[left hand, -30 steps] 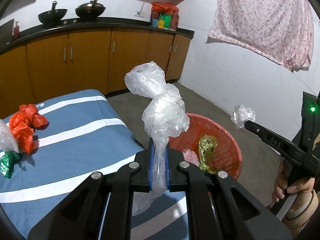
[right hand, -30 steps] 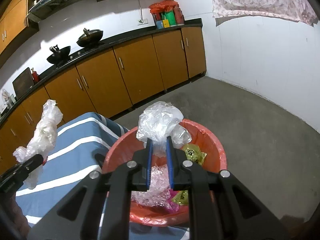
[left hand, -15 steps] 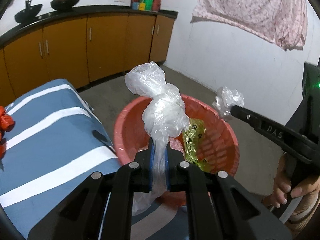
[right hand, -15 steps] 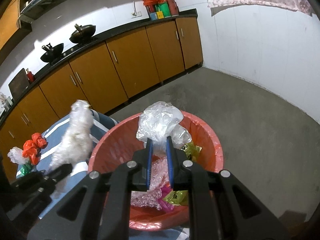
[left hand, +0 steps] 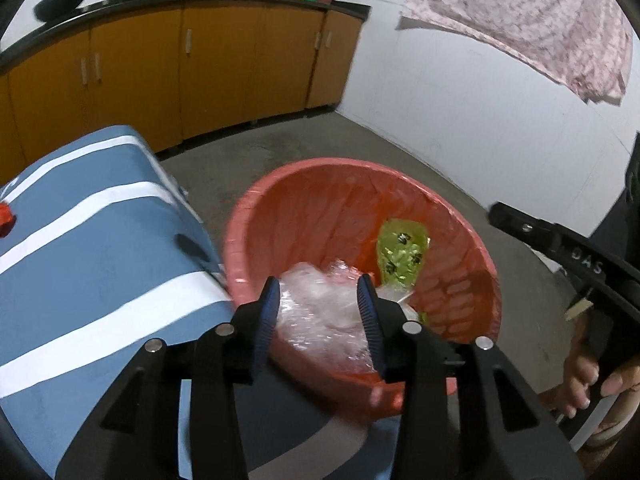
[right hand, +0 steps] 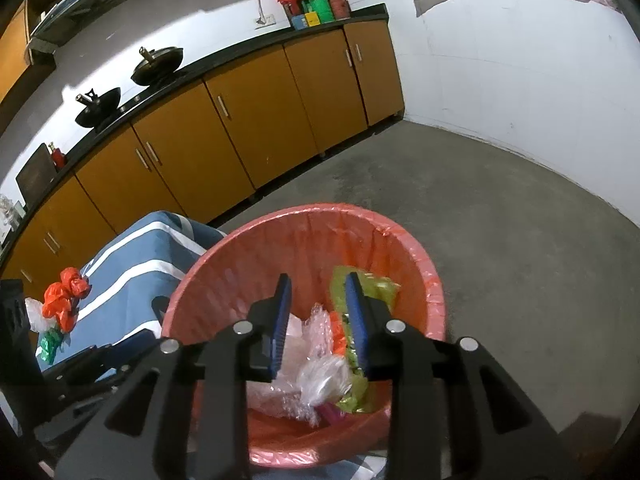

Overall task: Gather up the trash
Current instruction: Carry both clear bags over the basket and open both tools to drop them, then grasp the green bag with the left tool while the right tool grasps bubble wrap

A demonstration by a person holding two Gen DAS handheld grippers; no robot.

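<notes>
The bin (right hand: 304,240) stood on the floor (right hand: 500,240), just beside the table (right hand: 136,256), which lay at its 9 o'clock. Inside the bin lay plastic bags (right hand: 316,372) in the middle and a wrapper (right hand: 376,292) at 2 o'clock of them, against the wall of the bin. On the table, at 9 o'clock from the bin and well apart from it, lay a small heap of bags (right hand: 60,308). Behind both, from 10 to 12 o'clock, ran the cabinets (right hand: 240,132), with two pans (right hand: 156,66) on the counter (right hand: 248,50) above them. A cloth (left hand: 520,20) hung on the wall at 1 o'clock.
</notes>
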